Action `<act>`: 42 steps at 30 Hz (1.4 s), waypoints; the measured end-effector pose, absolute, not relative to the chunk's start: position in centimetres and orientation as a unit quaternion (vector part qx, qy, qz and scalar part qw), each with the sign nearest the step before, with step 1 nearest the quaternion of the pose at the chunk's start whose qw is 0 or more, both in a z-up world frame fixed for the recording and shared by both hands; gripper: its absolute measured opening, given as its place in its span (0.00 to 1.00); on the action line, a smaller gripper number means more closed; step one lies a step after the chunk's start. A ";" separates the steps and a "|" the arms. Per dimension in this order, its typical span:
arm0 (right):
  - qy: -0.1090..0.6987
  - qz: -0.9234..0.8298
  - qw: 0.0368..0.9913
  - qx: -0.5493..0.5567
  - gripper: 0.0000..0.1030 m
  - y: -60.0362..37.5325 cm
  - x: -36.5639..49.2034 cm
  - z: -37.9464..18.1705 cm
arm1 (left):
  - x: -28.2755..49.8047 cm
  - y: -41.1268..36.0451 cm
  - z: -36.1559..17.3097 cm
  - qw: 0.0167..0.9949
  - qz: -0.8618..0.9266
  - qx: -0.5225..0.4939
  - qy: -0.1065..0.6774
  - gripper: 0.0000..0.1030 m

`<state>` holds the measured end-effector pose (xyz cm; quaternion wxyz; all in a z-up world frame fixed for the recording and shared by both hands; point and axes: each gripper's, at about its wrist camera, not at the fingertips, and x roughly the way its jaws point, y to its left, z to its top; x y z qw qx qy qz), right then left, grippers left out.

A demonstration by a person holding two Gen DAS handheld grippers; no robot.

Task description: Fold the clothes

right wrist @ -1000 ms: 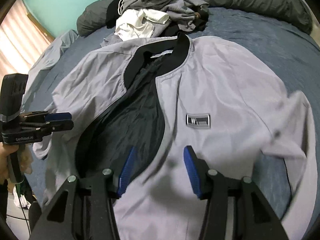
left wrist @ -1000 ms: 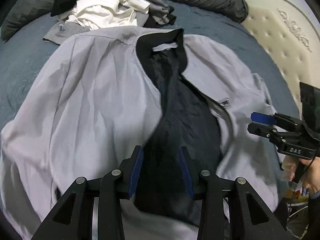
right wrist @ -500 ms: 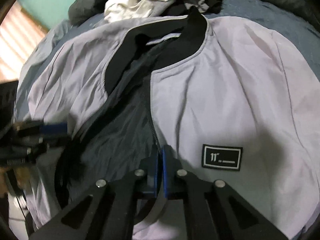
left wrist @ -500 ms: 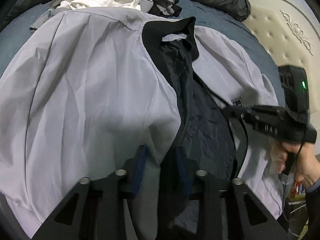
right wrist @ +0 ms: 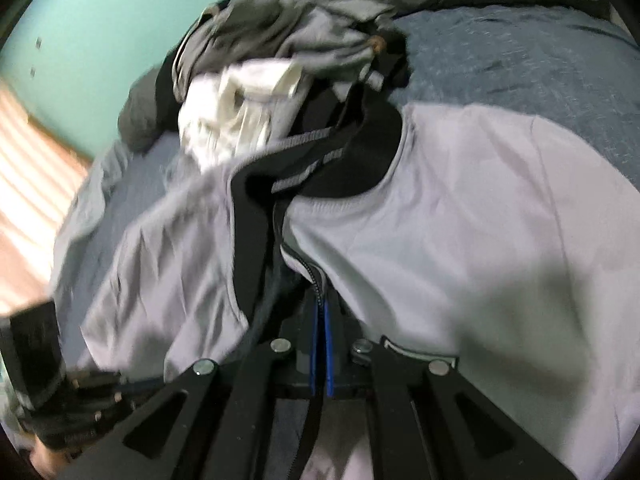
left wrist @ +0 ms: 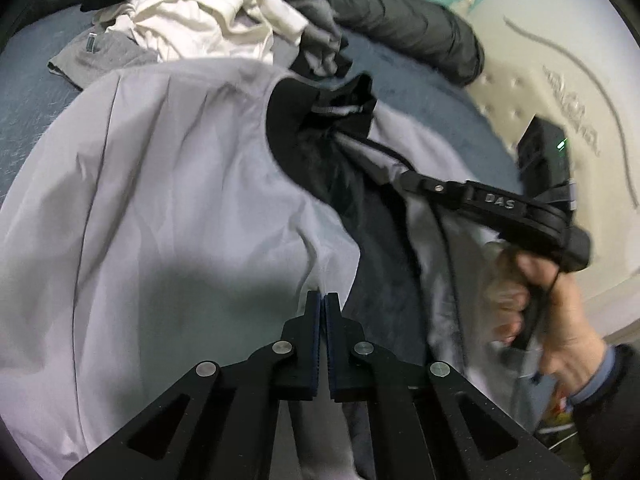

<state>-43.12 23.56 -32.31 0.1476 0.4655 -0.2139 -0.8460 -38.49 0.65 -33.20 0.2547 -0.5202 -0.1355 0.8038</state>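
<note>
A grey jacket (left wrist: 168, 208) with a black collar (right wrist: 360, 152) and dark lining (left wrist: 376, 280) lay front-up and unzipped on the bed (right wrist: 520, 64), its collar toward a pile of clothes (left wrist: 208, 20). The left gripper (left wrist: 322, 300) had its jaws closed on the edge of one front panel, the grey cloth bunched right at the blue pads. The right gripper (right wrist: 322, 312) was clamped on the other front edge along the zipper (right wrist: 316, 276), which ran straight into its pads; in the left wrist view that gripper reached in from the right, held by a hand (left wrist: 548, 300) in a dark sleeve, and the cloth it held stretched taut up toward the collar. A small patch (right wrist: 416, 354) on the chest showed just beside the right gripper. Behind the pile lay a dark duvet (left wrist: 408, 20), with a cream padded headboard (left wrist: 560, 80) to one side and a teal wall (right wrist: 100, 20) beyond.
</note>
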 end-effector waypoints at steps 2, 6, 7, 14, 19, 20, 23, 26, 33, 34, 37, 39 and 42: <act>-0.239 -0.847 0.152 0.449 0.02 24.0 -43.4 -31.8 | -38.8 0.3 -32.6 0.260 0.805 -0.510 -0.155 0.02; -0.278 -0.850 0.167 0.415 0.02 24.9 -43.3 -31.1 | -38.9 -0.9 -30.5 0.272 0.812 -0.477 -0.197 0.02; -0.285 -0.851 0.170 0.408 0.02 25.3 -43.1 -30.9 | -38.9 -1.2 -29.9 0.275 0.815 -0.468 -0.205 0.02; -0.317 -0.856 0.201 0.356 0.02 27.7 -41.0 -27.5 | -39.3 -2.1 -25.2 0.287 0.833 -0.412 -0.234 0.02; -0.293 -0.863 0.205 0.356 0.02 27.2 -40.9 -26.4 | -40.5 -1.2 -23.7 0.286 0.839 -0.396 -0.241 0.02; -0.285 -0.862 0.204 0.365 0.02 26.7 -41.3 -26.7 | -40.8 -0.8 -24.0 0.285 0.837 -0.401 -0.238 0.02; -0.266 -0.855 0.202 0.397 0.02 24.9 -42.6 -28.4 | -41.4 -0.1 -25.2 0.276 0.835 -0.415 -0.230 0.02; -0.246 -0.848 0.196 0.428 0.02 22.9 -43.8 -30.9 | -41.7 0.2 -26.8 0.271 0.831 -0.427 -0.233 0.02; -0.202 -0.832 0.200 0.477 0.06 20.9 -43.9 -34.0 | -41.6 2.5 -31.7 0.277 0.806 -0.480 -0.209 0.02; -0.193 -0.834 0.201 0.477 0.08 20.8 -43.7 -33.8 | -41.6 2.6 -32.3 0.271 0.806 -0.485 -0.205 0.02; -0.174 -0.846 0.202 0.462 0.34 21.7 -42.6 -32.1 | -41.6 2.2 -33.3 0.261 0.800 -0.497 -0.211 0.03; -0.172 -0.855 0.209 0.442 0.39 23.1 -42.0 -30.4 | -41.5 1.6 -32.4 0.258 0.806 -0.492 -0.203 0.11; -0.155 -0.875 0.192 0.416 0.41 26.0 -42.0 -27.8 | -41.5 0.2 -30.3 0.253 0.819 -0.478 -0.192 0.35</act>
